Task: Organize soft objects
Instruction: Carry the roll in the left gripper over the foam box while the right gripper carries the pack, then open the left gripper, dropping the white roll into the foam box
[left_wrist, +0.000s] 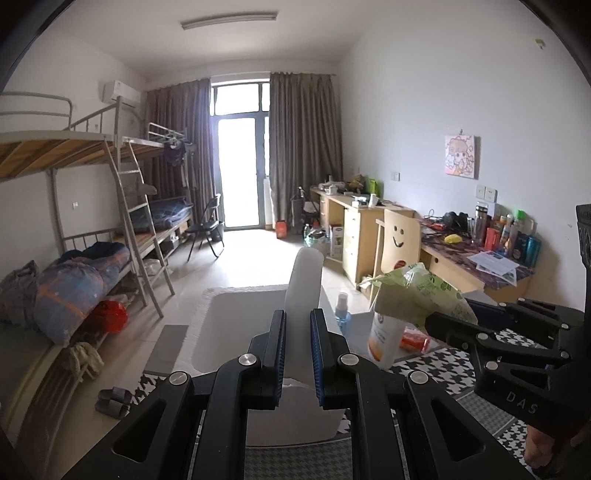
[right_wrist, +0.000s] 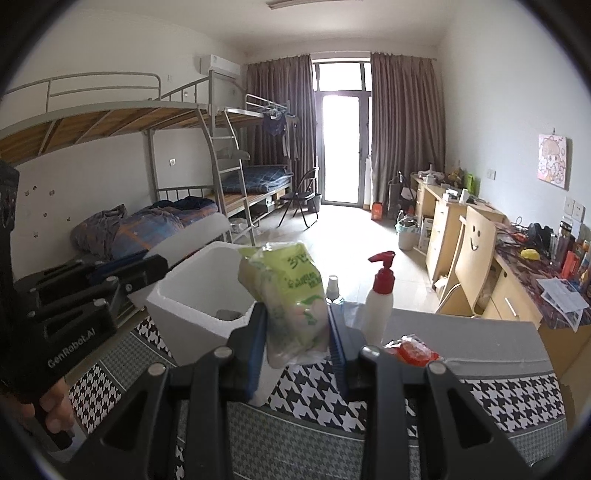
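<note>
A white foam box (right_wrist: 192, 295) stands open on the houndstooth-cloth table (right_wrist: 498, 398). My left gripper (left_wrist: 297, 354) is shut on the box's white foam lid (left_wrist: 303, 280) and holds it raised at the box's left side; the lid also shows in the right wrist view (right_wrist: 192, 236). My right gripper (right_wrist: 297, 332) is shut on a soft green plastic packet (right_wrist: 291, 295) and holds it just right of the box's opening. In the left wrist view the packet (left_wrist: 421, 291) hangs to the right of the lid.
A white pump bottle with a red top (right_wrist: 380, 295), a small blue spray bottle (right_wrist: 332, 288) and a red-orange packet (right_wrist: 413, 349) stand on the table to the right. Bunk beds (right_wrist: 166, 158) lie left, desks and a smiley chair (right_wrist: 476, 251) right.
</note>
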